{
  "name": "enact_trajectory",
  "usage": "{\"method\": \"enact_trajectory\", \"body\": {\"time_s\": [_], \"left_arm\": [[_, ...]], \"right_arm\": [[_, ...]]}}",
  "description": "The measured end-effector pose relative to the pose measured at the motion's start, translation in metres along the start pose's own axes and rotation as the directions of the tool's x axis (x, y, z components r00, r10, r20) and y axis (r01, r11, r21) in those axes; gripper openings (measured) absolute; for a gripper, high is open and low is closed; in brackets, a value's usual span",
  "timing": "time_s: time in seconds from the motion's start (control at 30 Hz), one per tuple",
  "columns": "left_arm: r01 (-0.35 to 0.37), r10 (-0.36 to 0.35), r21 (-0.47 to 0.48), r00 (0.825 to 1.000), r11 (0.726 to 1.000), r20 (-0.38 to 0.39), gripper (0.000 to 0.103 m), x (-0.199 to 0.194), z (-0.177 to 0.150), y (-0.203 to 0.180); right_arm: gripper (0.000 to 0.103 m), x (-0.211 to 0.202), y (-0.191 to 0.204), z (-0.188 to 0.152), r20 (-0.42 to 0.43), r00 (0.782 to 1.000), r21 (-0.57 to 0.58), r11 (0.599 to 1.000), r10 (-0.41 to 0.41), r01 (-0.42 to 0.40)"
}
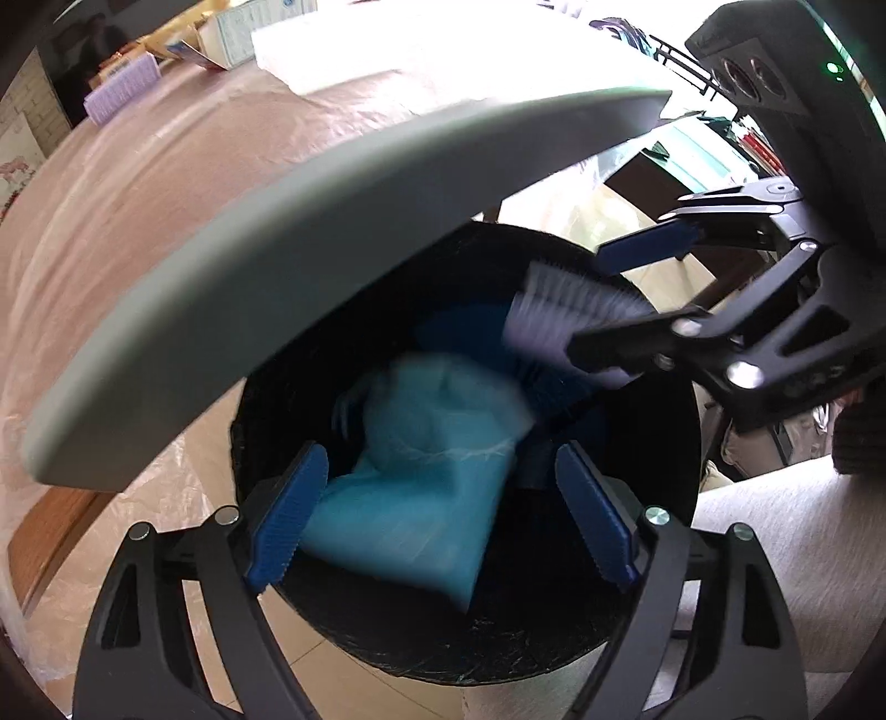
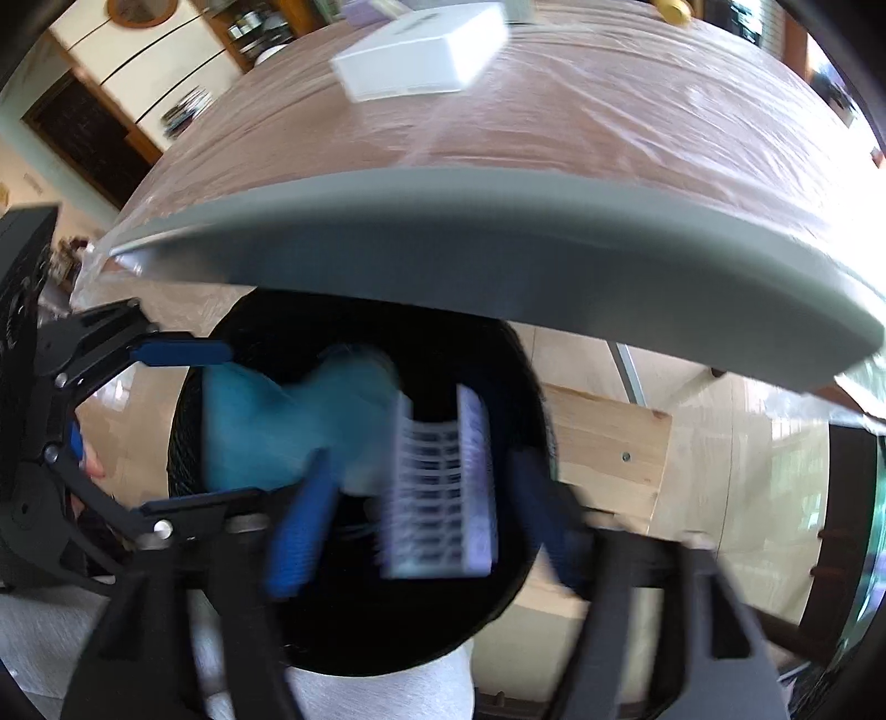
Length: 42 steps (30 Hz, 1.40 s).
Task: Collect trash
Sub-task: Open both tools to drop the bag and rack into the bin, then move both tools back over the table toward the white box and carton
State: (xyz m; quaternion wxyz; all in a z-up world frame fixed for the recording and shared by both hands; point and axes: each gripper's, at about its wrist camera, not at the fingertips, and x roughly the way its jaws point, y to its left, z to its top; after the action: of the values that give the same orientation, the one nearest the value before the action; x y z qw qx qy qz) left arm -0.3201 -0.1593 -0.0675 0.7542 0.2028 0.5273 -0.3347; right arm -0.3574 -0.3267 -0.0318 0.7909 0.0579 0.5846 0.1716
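Note:
A black trash bin (image 1: 653, 454) stands below the table edge; its rim also shows in the right wrist view (image 2: 515, 581). A blue crumpled cloth-like piece (image 1: 426, 487) is blurred between my left gripper's (image 1: 443, 515) open fingers, over the bin mouth, touching neither pad. It also shows in the right wrist view (image 2: 260, 421). A white ribbed plastic pack (image 2: 437, 493) is blurred between my right gripper's (image 2: 421, 509) open fingers, touching neither, above the bin. In the left wrist view the pack (image 1: 565, 327) lies by the right gripper (image 1: 614, 310).
The grey table edge (image 1: 332, 249) overhangs the bin; it also crosses the right wrist view (image 2: 498, 238). The tabletop wears clear plastic film. A white box (image 2: 421, 52) and a purple brush (image 1: 122, 94) lie on it. A wooden panel (image 2: 609, 437) stands beside the bin.

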Motion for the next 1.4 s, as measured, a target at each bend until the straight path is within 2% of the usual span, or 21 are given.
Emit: {"method": "enact_trajectory", "body": {"time_s": [0.13,0.27,0.43,0.5,0.53,0.6,0.73,0.8,0.9,0.97,1.03,1.13,1.2,1.4], "left_arm": [[0.005,-0.005,-0.023,1.000,1.000,0.007,0.086,-0.009,-0.005,0.004],[0.004,-0.003,-0.034,0.999,0.999,0.033,0.086,-0.025,-0.011,0.008],[0.027,-0.021,-0.060,0.994,0.998,0.106,0.086,-0.062,-0.012,0.016],[0.029,-0.018,-0.069,0.988,0.997,0.154,0.090,-0.078,-0.005,0.018],[0.023,-0.008,-0.078,0.983,0.997,0.184,0.093,-0.088,-0.003,0.020],[-0.004,0.031,-0.107,0.966,0.994,0.257,0.099,-0.109,0.004,0.031],[-0.044,0.125,-0.239,0.934,0.970,0.335,0.100,-0.129,0.027,0.065],[-0.048,0.160,-0.317,0.927,0.947,0.339,0.100,-0.132,0.039,0.089],[-0.022,0.167,-0.379,0.921,0.925,0.353,0.100,-0.131,0.059,0.113],[-0.001,0.149,-0.363,0.912,0.932,0.381,0.100,-0.132,0.077,0.120],[-0.029,0.156,-0.316,0.909,0.948,0.386,0.100,-0.129,0.094,0.122],[-0.074,0.156,-0.223,0.914,0.972,0.375,0.100,-0.122,0.120,0.123],[-0.091,0.150,-0.173,0.921,0.981,0.360,0.100,-0.114,0.134,0.123],[-0.051,0.081,-0.107,0.951,0.993,0.298,0.100,-0.085,0.174,0.138]], "right_arm": [[0.078,-0.011,-0.009,-0.002,0.007,1.000,0.037,0.999,0.010,-0.010],[0.083,-0.029,-0.011,-0.006,0.033,0.999,0.044,0.999,0.004,-0.006],[0.085,-0.061,-0.004,-0.004,0.081,0.997,0.019,1.000,-0.014,0.012],[0.088,-0.078,0.002,-0.001,0.129,0.991,-0.019,0.999,-0.037,0.040],[0.093,-0.086,0.006,0.001,0.158,0.986,-0.034,0.998,-0.052,0.058],[0.099,-0.101,0.012,0.010,0.226,0.970,-0.058,0.993,-0.089,0.105],[0.099,-0.112,0.023,0.037,0.306,0.937,-0.056,0.979,-0.172,0.198],[0.099,-0.108,0.024,0.050,0.322,0.932,-0.038,0.982,-0.165,0.187],[0.099,-0.098,0.027,0.070,0.322,0.939,-0.003,0.992,-0.119,0.127],[0.099,-0.087,0.030,0.082,0.316,0.944,0.015,0.995,-0.095,0.095],[0.099,-0.079,0.032,0.092,0.303,0.950,0.026,0.997,-0.079,0.075],[0.099,-0.066,0.033,0.105,0.291,0.954,0.047,0.997,-0.072,0.061],[0.099,-0.058,0.031,0.113,0.286,0.955,0.068,0.996,-0.081,0.065],[0.099,-0.036,0.024,0.127,0.269,0.959,0.136,0.989,-0.093,0.058]]}}
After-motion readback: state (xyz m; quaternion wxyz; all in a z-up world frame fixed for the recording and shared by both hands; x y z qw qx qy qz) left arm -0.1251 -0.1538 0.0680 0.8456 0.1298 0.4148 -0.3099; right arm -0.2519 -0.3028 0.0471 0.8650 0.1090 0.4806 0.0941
